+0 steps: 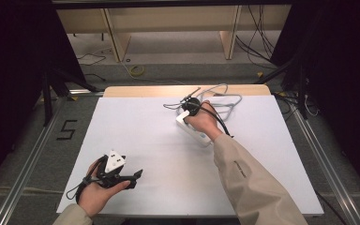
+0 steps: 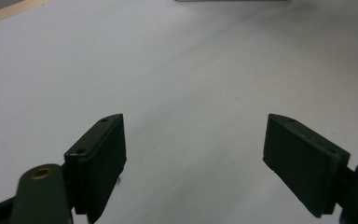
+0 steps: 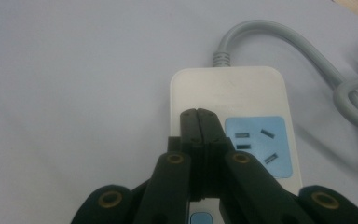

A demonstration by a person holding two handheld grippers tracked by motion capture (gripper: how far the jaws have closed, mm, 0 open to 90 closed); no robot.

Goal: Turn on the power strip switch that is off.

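Note:
A white power strip (image 3: 228, 98) with light-blue socket panels lies on the white table (image 1: 136, 131), and its grey cable (image 3: 279, 39) loops away behind it. My right gripper (image 3: 198, 114) is shut with nothing between the jaws, its tips over the strip's top beside a blue socket panel (image 3: 261, 144). In the high view the right hand covers most of the power strip (image 1: 193, 129) at the table's far middle. My left gripper (image 1: 138, 174) rests near the front left edge, jaws open and empty. The left gripper (image 2: 193, 163) looks across bare white tabletop.
The grey cable (image 1: 225, 96) coils toward the table's far edge. Wooden shelving legs (image 1: 117, 42) and loose cables lie on the floor beyond. Metal rails (image 1: 33, 150) run along both sides of the table.

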